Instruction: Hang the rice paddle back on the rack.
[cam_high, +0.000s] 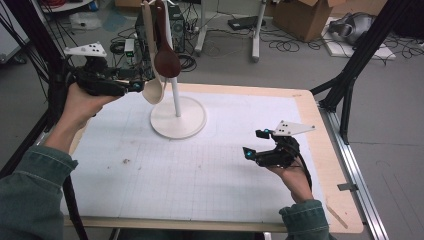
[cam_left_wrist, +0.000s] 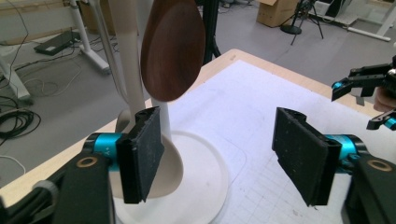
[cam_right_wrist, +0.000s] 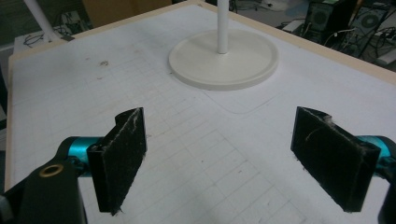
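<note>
A white stand with a round base (cam_high: 187, 122) (cam_right_wrist: 243, 60) and a thin pole (cam_high: 176, 97) rises at the back of the mat. A dark brown wooden spoon (cam_high: 166, 60) (cam_left_wrist: 173, 51) and a cream spoon (cam_high: 155, 90) (cam_left_wrist: 170, 163) hang from it, bowls down. My left gripper (cam_high: 140, 82) (cam_left_wrist: 224, 158) is raised beside the stand with its jaws wide apart. The cream spoon's bowl sits just inside one pad (cam_left_wrist: 142, 154), and nothing is clamped. Low over the mat's right side, my right gripper (cam_high: 254, 143) (cam_right_wrist: 229, 158) is open with nothing between its pads.
A white gridded mat (cam_high: 200, 170) covers the wooden table (cam_high: 325, 150). Black frame legs (cam_high: 350, 75) stand at the table's right and left sides. On the floor behind are cables, a cardboard box (cam_high: 305, 15) and white desk legs (cam_high: 257, 30).
</note>
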